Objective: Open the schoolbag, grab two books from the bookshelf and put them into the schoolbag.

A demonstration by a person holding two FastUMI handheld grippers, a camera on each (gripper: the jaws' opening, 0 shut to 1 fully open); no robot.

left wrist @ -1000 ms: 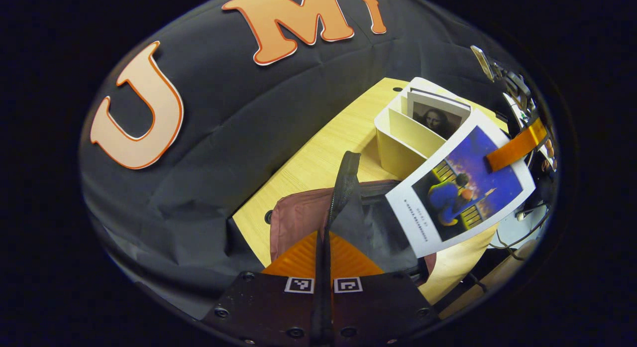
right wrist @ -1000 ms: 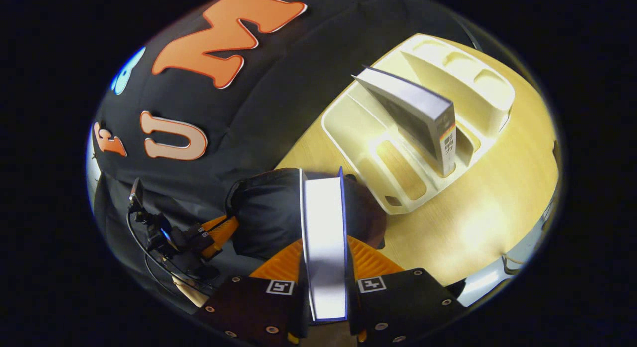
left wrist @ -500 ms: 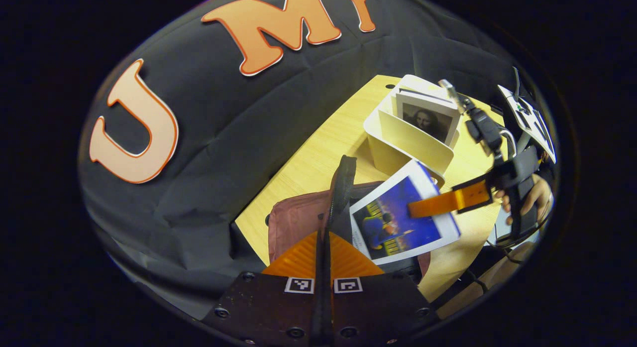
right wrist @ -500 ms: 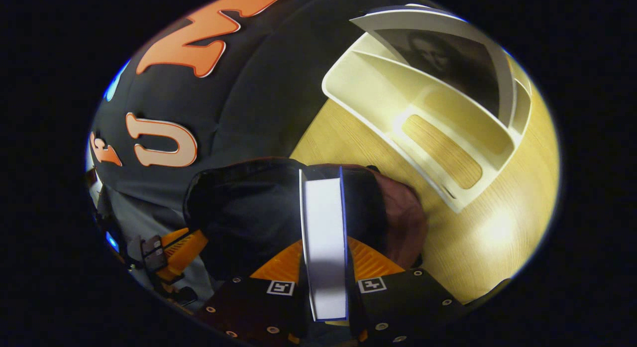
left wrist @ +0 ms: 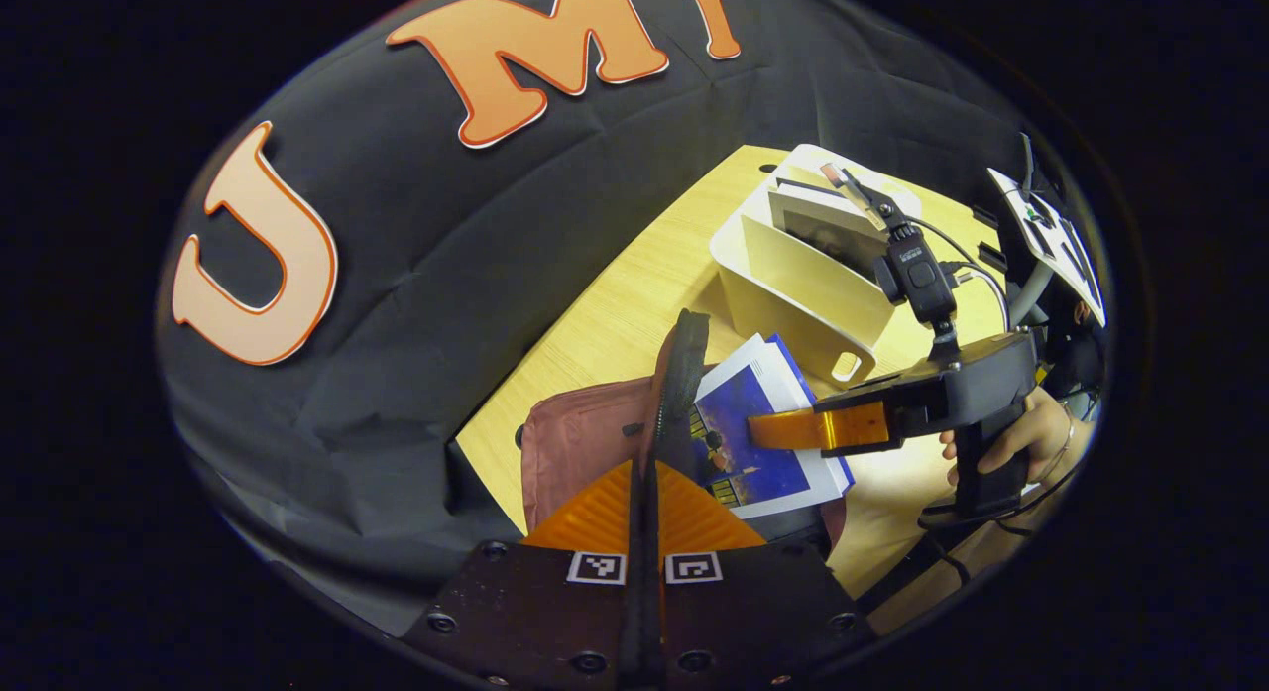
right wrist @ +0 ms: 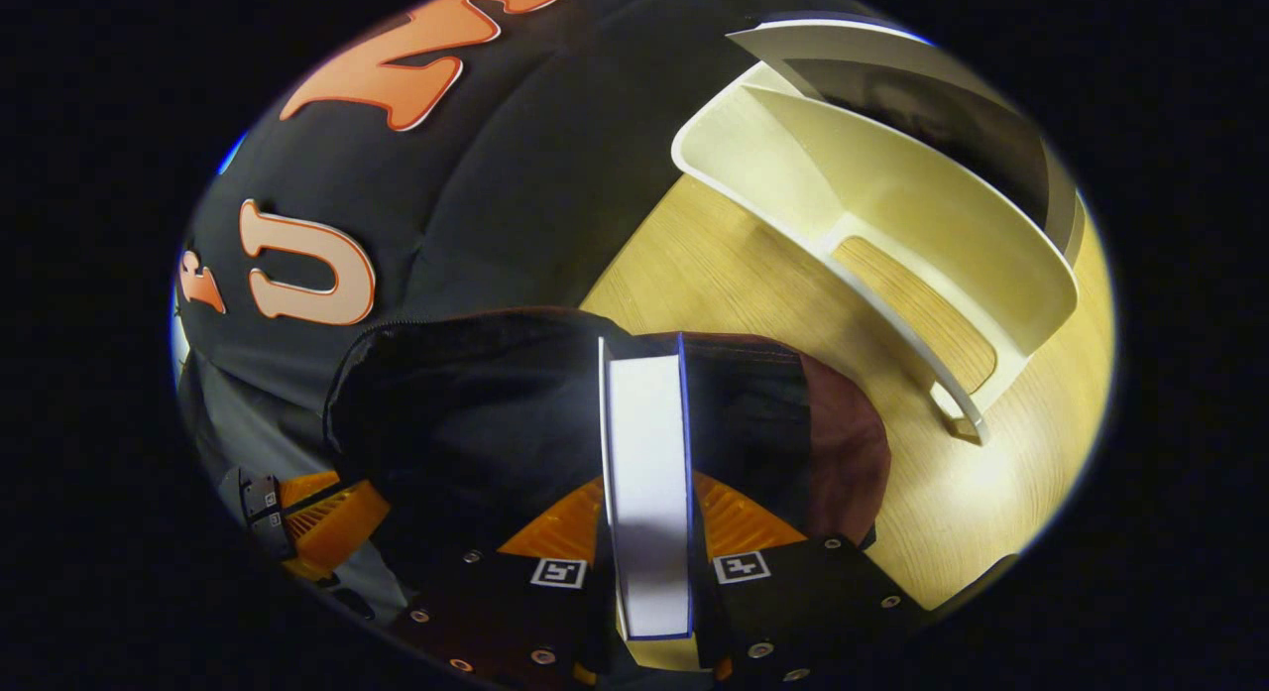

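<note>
From the left gripper view we look down across the schoolbag toward the bookshelf; the right gripper view sits close over the same schoolbag and bookshelf.

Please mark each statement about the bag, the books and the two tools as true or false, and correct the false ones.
1. The right tool grips a book. True.
2. The bag is zipped shut. False: it gapes open.
3. One book stands in the shelf. True.
4. The left tool is open. False: it is shut on the bag's flap.
5. The bag lies on the floor. False: it is on the table.
</note>
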